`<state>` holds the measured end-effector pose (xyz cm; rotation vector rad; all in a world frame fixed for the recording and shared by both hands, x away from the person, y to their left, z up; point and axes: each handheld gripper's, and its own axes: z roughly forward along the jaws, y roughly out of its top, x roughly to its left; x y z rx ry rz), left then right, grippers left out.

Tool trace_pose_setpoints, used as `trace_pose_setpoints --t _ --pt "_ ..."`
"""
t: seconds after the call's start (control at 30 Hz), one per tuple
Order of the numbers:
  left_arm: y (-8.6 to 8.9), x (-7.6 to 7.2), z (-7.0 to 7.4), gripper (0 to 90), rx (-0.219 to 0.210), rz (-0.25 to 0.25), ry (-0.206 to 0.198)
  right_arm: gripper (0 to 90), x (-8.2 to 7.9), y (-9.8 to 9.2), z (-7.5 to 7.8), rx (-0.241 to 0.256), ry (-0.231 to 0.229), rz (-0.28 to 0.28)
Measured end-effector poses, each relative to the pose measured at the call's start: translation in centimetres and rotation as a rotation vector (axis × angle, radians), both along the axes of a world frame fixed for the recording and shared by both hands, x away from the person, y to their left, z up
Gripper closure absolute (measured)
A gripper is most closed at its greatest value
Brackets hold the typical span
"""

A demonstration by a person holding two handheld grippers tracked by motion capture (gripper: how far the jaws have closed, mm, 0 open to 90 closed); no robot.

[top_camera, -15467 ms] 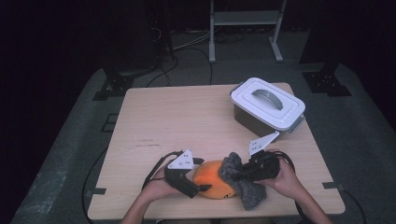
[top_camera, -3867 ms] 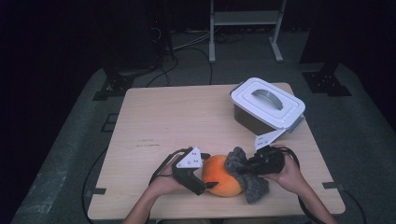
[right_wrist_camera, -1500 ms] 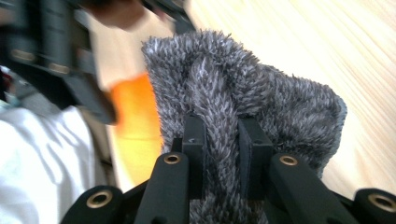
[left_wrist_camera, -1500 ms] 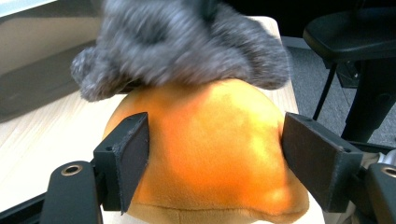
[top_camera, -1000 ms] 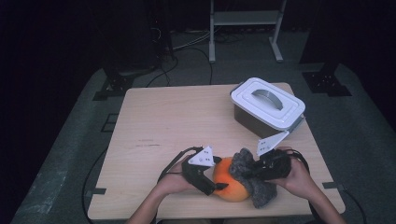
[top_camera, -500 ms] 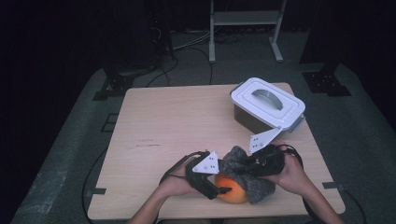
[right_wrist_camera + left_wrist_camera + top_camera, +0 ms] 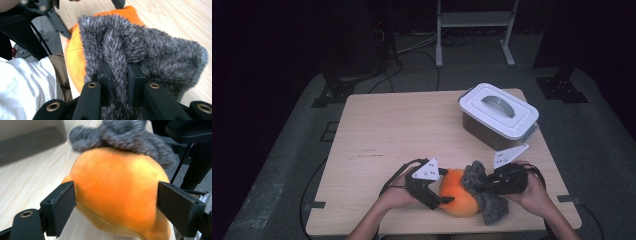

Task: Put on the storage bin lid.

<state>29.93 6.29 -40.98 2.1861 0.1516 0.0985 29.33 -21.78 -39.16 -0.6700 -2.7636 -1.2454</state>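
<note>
A round orange plush toy [image 7: 456, 199] lies near the table's front edge. My left gripper [image 7: 441, 201] comes at it from the left, and in the left gripper view my left gripper [image 7: 116, 205] has a black pad pressed against each side of the orange plush [image 7: 117, 182]. A grey fuzzy cloth [image 7: 488, 206] drapes over the plush's right side. My right gripper [image 7: 486, 185] is shut on a fold of it. The right gripper view has the grey cloth [image 7: 150, 50] pinched in my right gripper [image 7: 118, 72], with the orange plush [image 7: 75, 60] behind it.
A grey box with a white handled lid [image 7: 498, 112] stands at the table's back right, just beyond my right hand. The light wooden table [image 7: 402, 130] is bare on the left and in the middle. Cables trail from both grippers over the front edge.
The grey cloth lay pulled over the top of the plush half a second ago and now hangs more on its right side. Both grippers have shifted slightly and kept their holds.
</note>
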Motion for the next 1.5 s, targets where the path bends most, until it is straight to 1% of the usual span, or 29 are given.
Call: trace_pose_setpoints --t 0.1,0.13,0.17,0.2,0.23,0.27,0.3,0.33,0.4,0.43,0.47,0.57,0.63,0.67,0.7,0.73,0.83,0.9,0.97,1.0,1.03,1.07,1.1,1.13,1.2,1.23,1.3,1.4,1.5 --pt "0.2 0.0 0.0 15.9 0.008 -0.002 0.002 75.2 -0.1 0.2 -0.2 0.010 -0.001 -0.001" --pt "0.3 -0.3 0.1 15.9 0.003 -0.009 -0.016 75.2 -0.2 0.6 -0.4 0.018 -0.001 0.000" --pt "0.3 -0.3 0.1 15.9 0.003 -0.009 -0.016 75.2 -0.2 0.6 -0.4 0.018 -0.001 0.000" --pt "0.3 -0.5 0.3 15.9 -0.003 -0.010 -0.032 75.2 -0.1 0.8 -0.4 0.023 -0.003 0.005" --pt "0.3 -0.5 0.5 15.9 -0.010 -0.011 -0.036 75.2 -0.1 1.1 -0.5 0.027 0.002 0.010" --pt "0.1 -0.5 0.5 16.0 -0.006 -0.011 -0.044 75.2 -0.1 1.9 -0.6 0.030 -0.003 0.026" --pt "0.1 -0.5 0.5 16.3 -0.006 -0.011 -0.044 75.1 -0.1 2.2 -0.6 0.028 -0.007 0.031" --pt "-0.2 -0.6 0.1 16.4 0.020 -0.019 -0.044 75.0 -0.2 2.7 -0.5 0.020 -0.014 0.041" --pt "0.0 -0.6 -0.3 17.4 0.022 -0.020 -0.052 74.8 -0.3 3.2 -0.4 0.005 -0.032 0.051" --pt "0.0 -0.6 -0.3 17.8 0.022 -0.020 -0.052 74.8 -0.3 3.2 -0.4 0.005 -0.032 0.051" --pt "0.5 -0.5 -0.7 18.7 -0.003 -0.016 -0.041 74.6 -0.4 3.1 -0.3 0.008 -0.032 0.054" --pt "0.9 -0.5 -0.9 20.7 -0.006 -0.012 -0.039 74.6 -0.4 2.4 -0.4 0.001 -0.026 0.048" --pt "1.5 -0.4 -1.2 20.8 -0.001 -0.012 -0.034 74.4 -0.3 1.7 -0.7 -0.009 -0.014 0.038" --pt "1.5 -0.4 -1.3 20.8 -0.001 -0.009 -0.028 74.1 -0.3 1.2 -1.0 -0.020 -0.003 0.031" --pt "1.5 -0.4 -1.3 20.8 -0.001 -0.009 -0.028 74.1 -0.3 1.2 -1.0 -0.020 -0.003 0.031" --pt "1.5 -0.3 -1.2 20.6 0.001 -0.008 -0.027 73.9 -0.1 0.8 -1.4 -0.022 0.014 0.019" --pt "1.2 -0.3 -0.9 18.2 0.008 -0.006 -0.026 74.0 -0.1 0.9 -1.7 -0.020 0.017 0.016" --pt "0.9 -0.4 -0.5 13.5 0.011 -0.015 -0.035 74.0 -0.2 1.2 -1.8 -0.019 0.008 0.015" --pt "0.5 -0.5 -0.4 12.0 0.019 -0.021 -0.046 73.9 -0.1 1.7 -1.7 -0.005 0.008 0.019" --pt "0.3 -0.6 -0.5 11.5 0.030 -0.026 -0.059 73.9 -0.1 2.3 -1.4 -0.004 -0.006 0.029" --pt "0.3 -0.6 -0.5 11.5 0.030 -0.026 -0.059 73.9 -0.1 2.3 -1.4 -0.004 -0.006 0.029" --pt "0.3 -0.5 -0.8 13.4 0.038 -0.023 -0.062 73.8 -0.1 2.7 -1.2 -0.007 -0.020 0.037" --pt "0.3 -0.5 -0.8 16.9 0.038 -0.023 -0.062 73.8 -0.1 2.7 -1.2 -0.007 -0.020 0.037" --pt "0.8 -0.5 -1.1 21.0 0.043 -0.021 -0.067 73.7 0.0 2.8 -1.0 0.000 -0.026 0.038" --pt "1.1 -0.5 -1.4 23.6 0.038 -0.015 -0.061 73.7 0.0 2.8 -1.0 0.008 -0.023 0.038" --pt "1.4 -0.4 -1.6 24.1 0.038 -0.008 -0.059 73.8 0.0 2.4 -1.2 0.030 -0.015 0.031" --pt "2.5 -0.4 -2.0 24.4 0.019 0.011 -0.038 73.8 0.0 2.0 -1.6 0.039 -0.001 0.022" --pt "3.3 -0.4 -2.3 24.3 0.002 0.020 -0.024 73.8 0.1 1.2 -2.5 0.063 0.024 0.002" --pt "3.9 -0.5 -2.4 24.2 -0.007 0.027 -0.013 73.7 0.2 0.5 -3.2 0.056 0.050 -0.010"
